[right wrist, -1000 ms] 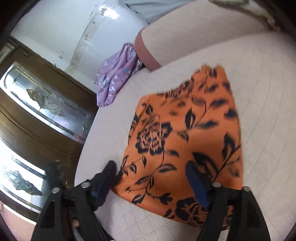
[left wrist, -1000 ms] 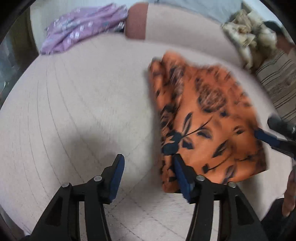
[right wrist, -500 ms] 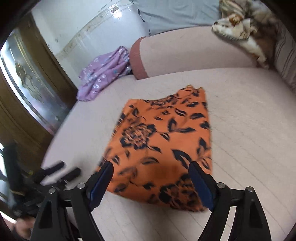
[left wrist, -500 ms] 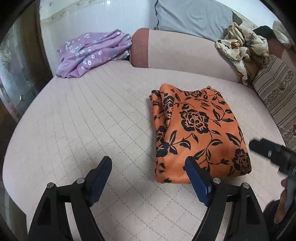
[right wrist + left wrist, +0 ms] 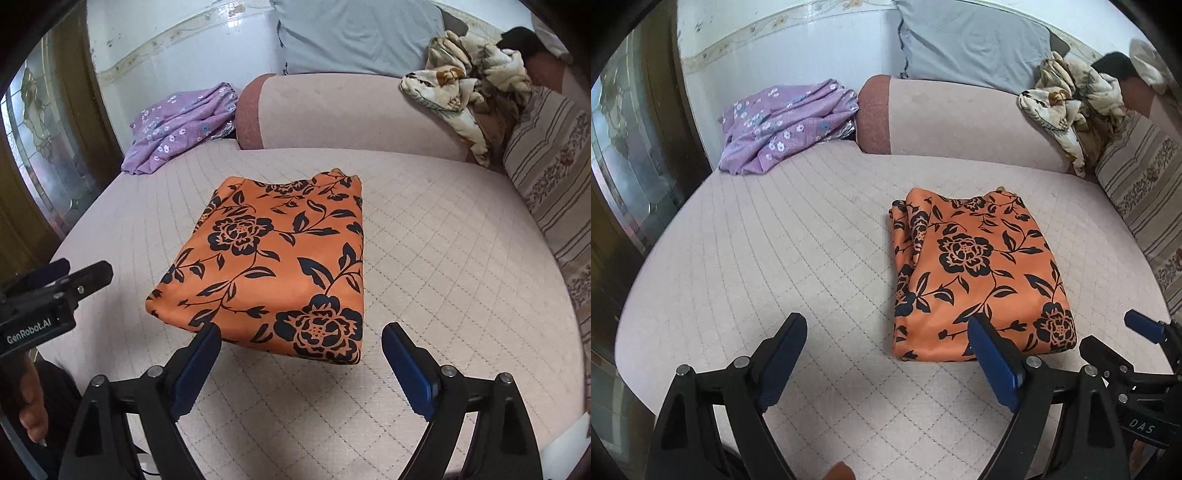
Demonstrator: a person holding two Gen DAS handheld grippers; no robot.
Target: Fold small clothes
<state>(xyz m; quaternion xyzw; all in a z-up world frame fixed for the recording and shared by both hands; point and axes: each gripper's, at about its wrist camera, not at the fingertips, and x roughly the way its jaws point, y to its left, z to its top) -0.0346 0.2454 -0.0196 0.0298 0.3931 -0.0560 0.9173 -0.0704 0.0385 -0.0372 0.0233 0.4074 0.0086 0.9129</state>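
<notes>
Quilted pink sofa seat (image 5: 775,258) fills both views, with a purple floral garment (image 5: 783,125) heaped at eleven o'clock beside the bolster (image 5: 960,122), and a cream patterned blanket (image 5: 1071,107) bunched at one o'clock.

At the seat's middle lies the folded orange floral cloth (image 5: 979,277), a flat rectangle whose long axis runs from six toward twelve o'clock; layered loose edges show along its nine o'clock side in the left wrist view, and a smooth fold faces the viewer.

Left gripper (image 5: 890,354) hangs with its jaws spread wide and nothing between them, its right finger (image 5: 993,365) overlapping the cloth's near edge in the picture. Right gripper (image 5: 301,363) is likewise wide and empty, just short of the cloth (image 5: 280,266).

A second ago both grippers sat low over the blurred cloth; since then they have pulled back and up, and the cloth lies sharp and settled.
</notes>
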